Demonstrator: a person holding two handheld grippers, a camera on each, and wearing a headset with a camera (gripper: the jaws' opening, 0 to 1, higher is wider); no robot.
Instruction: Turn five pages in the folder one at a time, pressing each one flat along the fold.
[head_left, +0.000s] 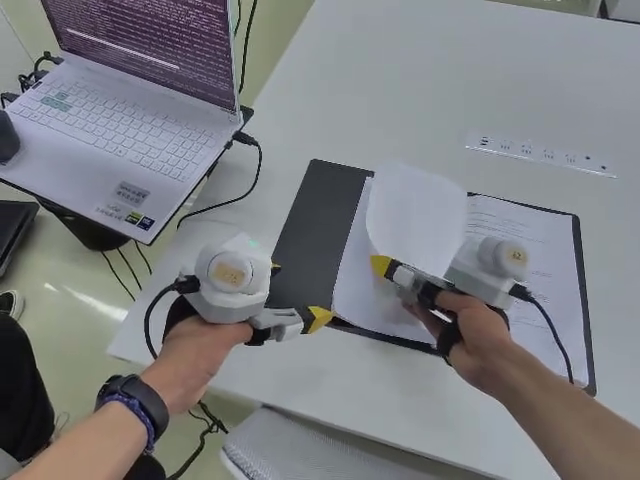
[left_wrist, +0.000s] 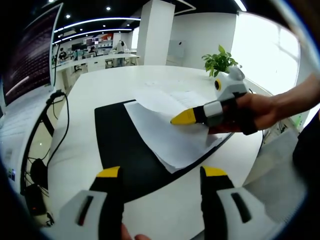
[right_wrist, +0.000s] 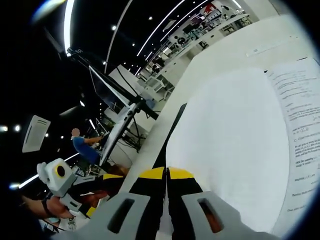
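Observation:
A black folder (head_left: 318, 228) lies open on the white table, its printed pages (head_left: 535, 250) on the right half. My right gripper (head_left: 381, 266) is shut on the lower edge of one white page (head_left: 415, 212), which stands lifted and curled over the fold. The right gripper view has the sheet (right_wrist: 230, 140) pinched between the closed yellow tips of that gripper (right_wrist: 166, 173). My left gripper (head_left: 316, 320) hovers open at the folder's front left edge. Its own view looks over the black cover (left_wrist: 117, 145), nothing between the jaws of that gripper (left_wrist: 161, 172).
An open white laptop (head_left: 120, 110) sits at the far left on a stand, with cables (head_left: 245, 175) trailing toward the folder. A white power strip (head_left: 540, 152) lies at the far right. The table edge runs just in front of my hands.

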